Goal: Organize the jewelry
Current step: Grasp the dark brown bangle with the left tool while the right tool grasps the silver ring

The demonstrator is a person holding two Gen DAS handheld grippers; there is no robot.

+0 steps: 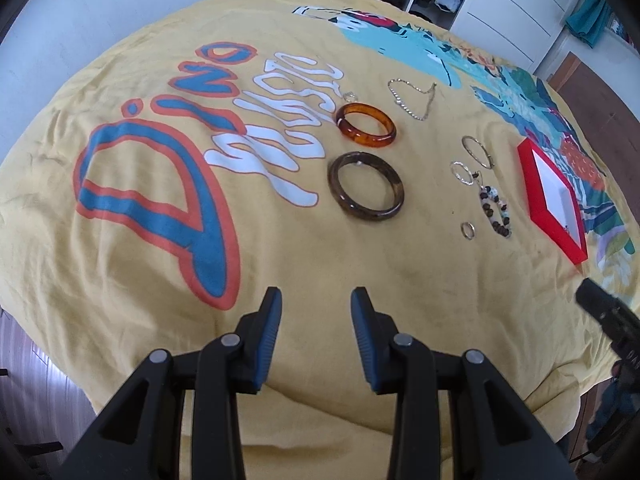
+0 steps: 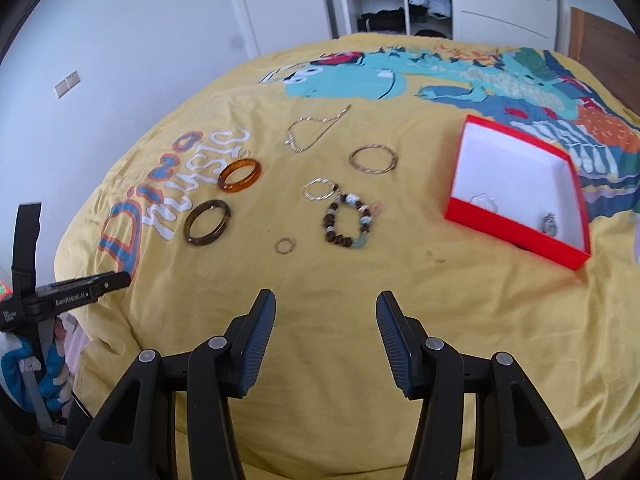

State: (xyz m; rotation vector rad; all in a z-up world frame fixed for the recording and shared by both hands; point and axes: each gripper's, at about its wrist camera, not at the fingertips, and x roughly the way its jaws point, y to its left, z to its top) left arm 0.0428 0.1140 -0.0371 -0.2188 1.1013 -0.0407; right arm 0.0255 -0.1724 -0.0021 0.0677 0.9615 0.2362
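Both grippers, left (image 1: pixel 316 300) and right (image 2: pixel 326 304), hang spread and empty. Jewelry lies mid-frame; the red box (image 2: pixel 516 228) sits right. The thin chain (image 2: pixel 312 132) could snag the soft yellow bedspread (image 2: pixel 360 280).

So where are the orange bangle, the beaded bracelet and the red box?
orange bangle (image 2: pixel 240 176): right wrist view, on its near rim.
beaded bracelet (image 2: pixel 330 220): right wrist view, on the dark beads at its left side.
red box (image 2: pixel 516 229): right wrist view, on its near red wall.
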